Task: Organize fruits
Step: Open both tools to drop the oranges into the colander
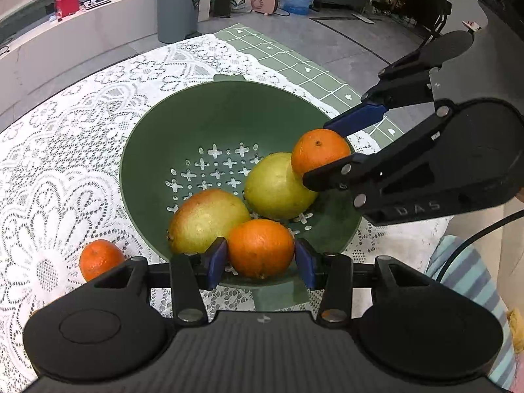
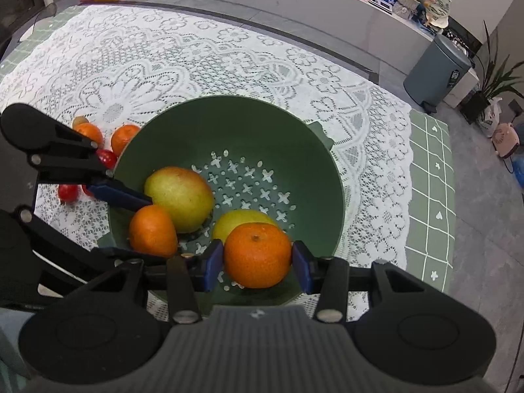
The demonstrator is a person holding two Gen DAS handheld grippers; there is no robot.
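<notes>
A green colander bowl (image 1: pixel 209 111) stands on the lace tablecloth; it also shows in the right wrist view (image 2: pixel 249 121). Inside lie a mango (image 1: pixel 206 219) and a yellow-green fruit (image 1: pixel 275 186). My left gripper (image 1: pixel 261 258) is shut on an orange (image 1: pixel 260 247) just inside the bowl's near rim. My right gripper (image 2: pixel 258 262) is shut on another orange (image 2: pixel 257 255) above the bowl's right side; it also shows in the left wrist view (image 1: pixel 319 152). The mango (image 2: pixel 180 196) and yellow fruit (image 2: pixel 239 221) show in the right wrist view too.
One more orange (image 1: pixel 98 257) lies on the cloth left of the bowl. In the right wrist view, two oranges (image 2: pixel 126 137) and several small red fruits (image 2: pixel 68 191) lie on the cloth beyond the left gripper. A grey bin (image 1: pixel 178 6) stands on the floor past the table.
</notes>
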